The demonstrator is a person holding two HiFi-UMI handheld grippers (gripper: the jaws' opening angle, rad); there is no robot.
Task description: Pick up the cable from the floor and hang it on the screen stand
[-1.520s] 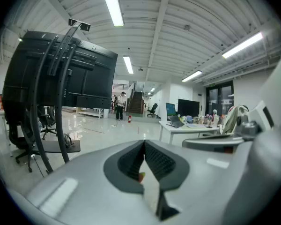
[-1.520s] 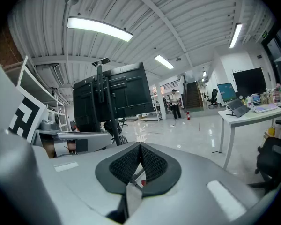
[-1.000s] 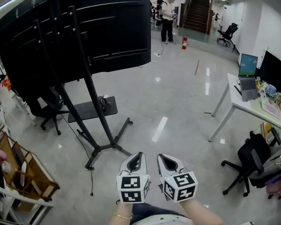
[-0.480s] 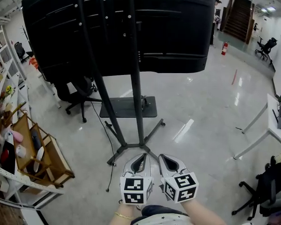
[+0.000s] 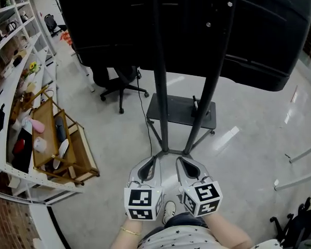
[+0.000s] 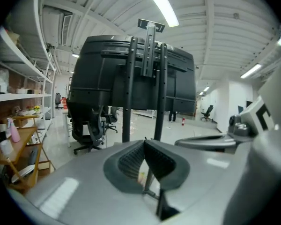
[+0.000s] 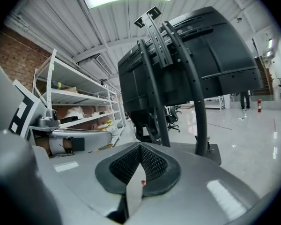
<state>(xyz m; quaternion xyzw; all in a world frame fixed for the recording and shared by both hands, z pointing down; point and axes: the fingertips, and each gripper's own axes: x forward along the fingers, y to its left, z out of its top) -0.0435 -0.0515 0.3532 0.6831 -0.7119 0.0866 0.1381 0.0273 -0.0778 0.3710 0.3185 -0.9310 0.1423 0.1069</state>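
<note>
The screen stand rises right in front of me on two black poles, its big black screen seen from behind and a dark base plate on the floor. A thin black cable hangs from the screen and trails down to the floor left of the poles. My left gripper and right gripper are side by side low in the head view, just short of the stand's feet, both shut and empty. The stand fills the left gripper view beyond the shut left gripper, and the stand also stands past the right gripper.
A wooden cart with small items stands at the left beside white shelving. A black office chair sits behind the stand. White table legs and another chair are at the right. A shoe shows below the grippers.
The view has swung left and closer to the stand, which went from upper left to straight ahead. Both grippers stayed together and shut.
</note>
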